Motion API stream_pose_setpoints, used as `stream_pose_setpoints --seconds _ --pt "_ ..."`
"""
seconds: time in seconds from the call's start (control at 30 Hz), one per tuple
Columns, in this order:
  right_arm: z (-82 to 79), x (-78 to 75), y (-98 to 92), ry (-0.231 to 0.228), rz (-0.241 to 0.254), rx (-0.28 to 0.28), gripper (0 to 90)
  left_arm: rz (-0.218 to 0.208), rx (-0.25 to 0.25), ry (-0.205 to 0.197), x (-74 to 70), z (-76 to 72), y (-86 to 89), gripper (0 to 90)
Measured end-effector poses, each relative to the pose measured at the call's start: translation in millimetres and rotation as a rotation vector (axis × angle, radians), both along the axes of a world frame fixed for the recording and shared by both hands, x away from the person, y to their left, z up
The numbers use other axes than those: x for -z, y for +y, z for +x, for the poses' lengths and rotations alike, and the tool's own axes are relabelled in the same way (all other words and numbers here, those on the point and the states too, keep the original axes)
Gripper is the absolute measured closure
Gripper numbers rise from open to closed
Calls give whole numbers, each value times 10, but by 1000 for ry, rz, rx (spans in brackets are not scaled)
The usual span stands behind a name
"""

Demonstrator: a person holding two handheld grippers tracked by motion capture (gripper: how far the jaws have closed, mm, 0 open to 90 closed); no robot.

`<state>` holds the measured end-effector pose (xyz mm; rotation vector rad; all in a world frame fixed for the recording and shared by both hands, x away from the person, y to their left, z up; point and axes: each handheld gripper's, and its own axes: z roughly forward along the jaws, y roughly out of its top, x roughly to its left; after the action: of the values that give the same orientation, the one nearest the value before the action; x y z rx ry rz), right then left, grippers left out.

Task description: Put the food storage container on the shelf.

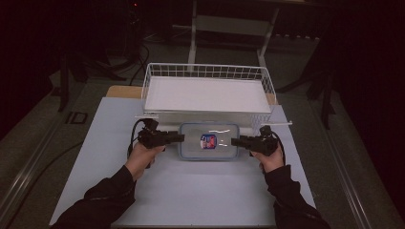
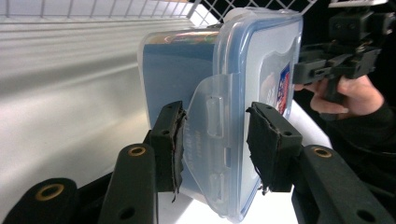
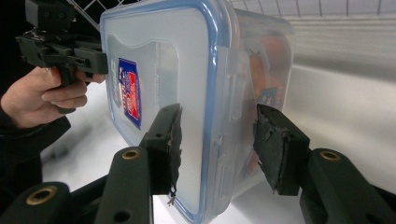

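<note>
Both ends of the lidded plastic container [image 1: 208, 141] bracketed, ready for a two-handed lift.

Sitting flat on the white table [image 1: 191, 191], at 6 o'clock from the wire basket [image 1: 208, 71] and just beside its front. Left gripper [image 1: 180, 138] at the box's 9 o'clock, jaws astride the end latch flap [image 2: 212, 140], one pad touching, the other a little off. Right gripper [image 1: 234, 141] at 3 o'clock, jaws spread round the lid edge, not pinching. Next, likely: squeezing both ends firmly, then raising level toward 12 o'clock over the basket rim.
</note>
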<state>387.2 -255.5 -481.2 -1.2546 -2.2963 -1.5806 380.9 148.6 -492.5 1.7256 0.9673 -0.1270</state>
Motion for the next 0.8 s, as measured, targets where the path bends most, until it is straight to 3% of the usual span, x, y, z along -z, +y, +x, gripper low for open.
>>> stream_pose_setpoints --seconds 0.4,0.57,0.8 --pt "121 91 28 -30 10 38 515 15 -87 -77 66 45 -43 552" --pt "145 116 43 -36 -2 52 513 27 -102 -84 114 61 -71 539" --pt "182 152 34 -28 11 61 508 9 -121 -97 146 63 -86 540"
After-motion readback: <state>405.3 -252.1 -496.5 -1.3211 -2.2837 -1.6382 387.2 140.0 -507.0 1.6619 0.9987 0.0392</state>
